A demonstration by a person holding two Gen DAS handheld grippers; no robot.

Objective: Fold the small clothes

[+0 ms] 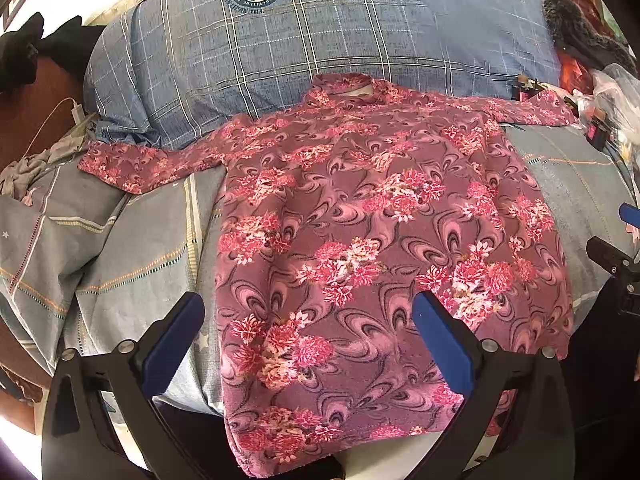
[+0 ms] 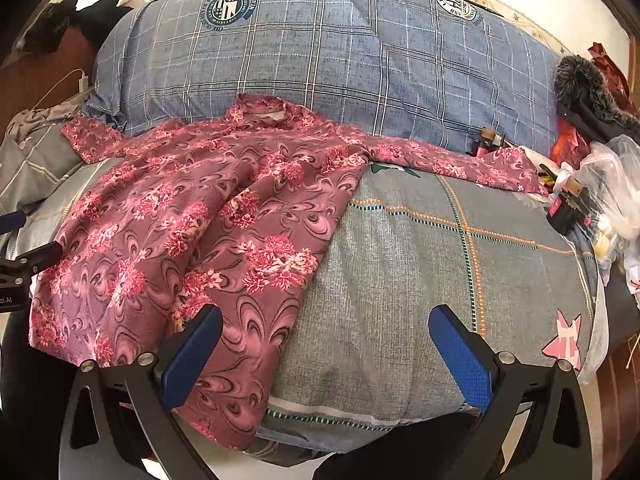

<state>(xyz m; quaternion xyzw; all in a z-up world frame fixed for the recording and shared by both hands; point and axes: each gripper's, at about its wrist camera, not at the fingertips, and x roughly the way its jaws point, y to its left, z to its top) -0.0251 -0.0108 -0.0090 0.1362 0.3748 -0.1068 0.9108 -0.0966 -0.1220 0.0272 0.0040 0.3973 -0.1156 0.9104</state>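
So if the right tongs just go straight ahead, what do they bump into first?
Probably the grey bed cover. The open right tongs point at bare cover beside the flowery shirt, whose edge lies by the left finger. Depth is hard to judge.

Bright daylight, washed-out white glare along top corners and lower left edge in both views. Heavy fisheye bending and dark vignette at the rims. Center sharp, soft shadows only.

A maroon shirt printed with pink flowers and swirls lies on grey bedding checked in orange and green dashes, below a blue-grey plaid pillow bearing navy crests; gripper pads are blue.
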